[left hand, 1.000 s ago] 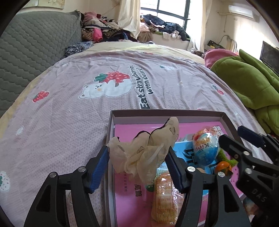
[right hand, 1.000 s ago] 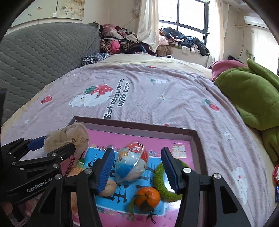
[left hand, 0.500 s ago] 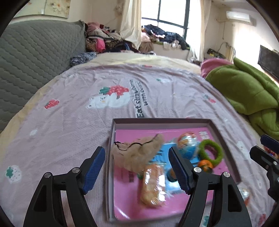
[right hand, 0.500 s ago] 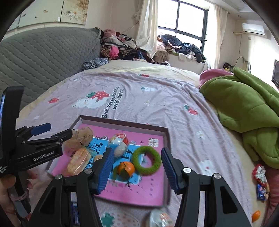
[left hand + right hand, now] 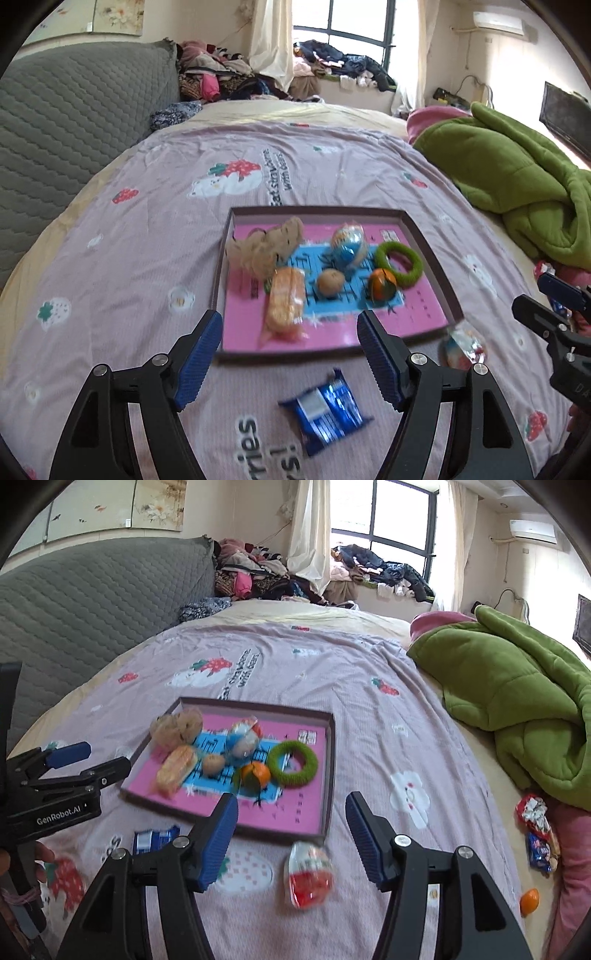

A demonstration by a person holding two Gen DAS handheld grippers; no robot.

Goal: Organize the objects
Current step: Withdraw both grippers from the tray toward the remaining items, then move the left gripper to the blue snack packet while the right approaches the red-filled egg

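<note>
Hovering above the lilac strawberry-print bedspread (image 5: 147, 229), both left gripper (image 5: 288, 354) and right gripper (image 5: 291, 834) are held spread, empty, near the shallow pink-lined cardboard tray (image 5: 330, 760).

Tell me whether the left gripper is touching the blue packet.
Apart. The left wrist view shows the left gripper open above the blue packet, bedsheet visible between.
</note>
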